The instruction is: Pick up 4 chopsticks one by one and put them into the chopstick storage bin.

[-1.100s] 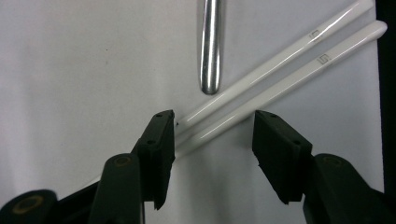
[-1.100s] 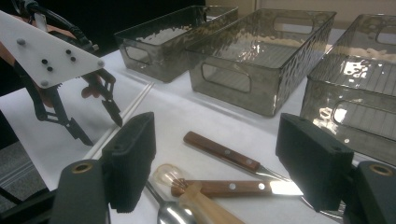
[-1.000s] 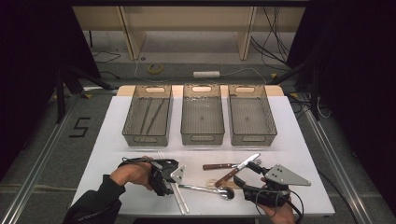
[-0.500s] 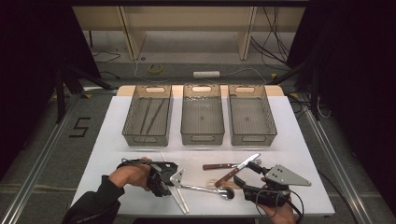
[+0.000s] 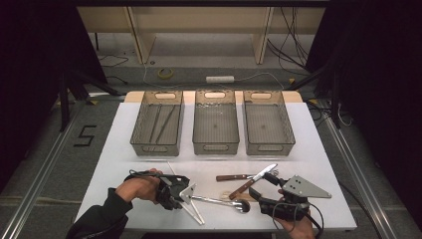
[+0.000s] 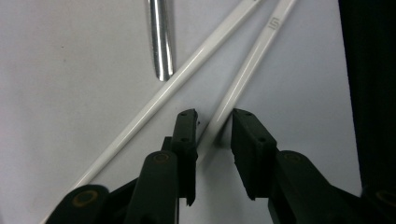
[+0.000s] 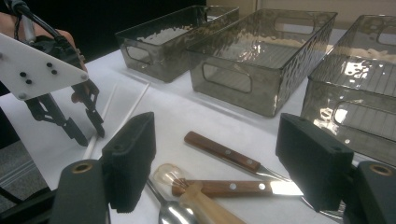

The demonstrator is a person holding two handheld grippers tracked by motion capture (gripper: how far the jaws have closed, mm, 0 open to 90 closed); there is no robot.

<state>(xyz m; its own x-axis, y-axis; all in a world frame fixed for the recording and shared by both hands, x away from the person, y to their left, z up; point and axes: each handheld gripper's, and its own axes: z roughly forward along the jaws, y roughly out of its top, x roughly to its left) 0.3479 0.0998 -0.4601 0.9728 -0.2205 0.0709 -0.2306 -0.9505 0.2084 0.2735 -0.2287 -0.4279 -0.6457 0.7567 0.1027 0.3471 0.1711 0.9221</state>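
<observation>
Second chopstick [image 6: 154, 105] crosses beside; spoon handle [image 6: 160, 39] near, seemingly clear.

1. Three clear grey bins [image 5: 215, 122] are counted in a row on the worktop.
2. Two white chopsticks [image 6: 243, 74] are counted.
3. Two wooden-handled knives [image 7: 224, 154] are seen.
4. One metal spoon [image 5: 226, 202] is counted.
5. Two grippers [image 5: 181, 191] are counted.

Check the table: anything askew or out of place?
Nothing damaged or spilled. The loose cutlery lies jumbled at the near edge: two white chopsticks cross each other, and the two wood-handled knives lie at angles beside a spoon. The left tongs straddle one chopstick, jaws just closing. The three bins stand straight in a row.
</observation>
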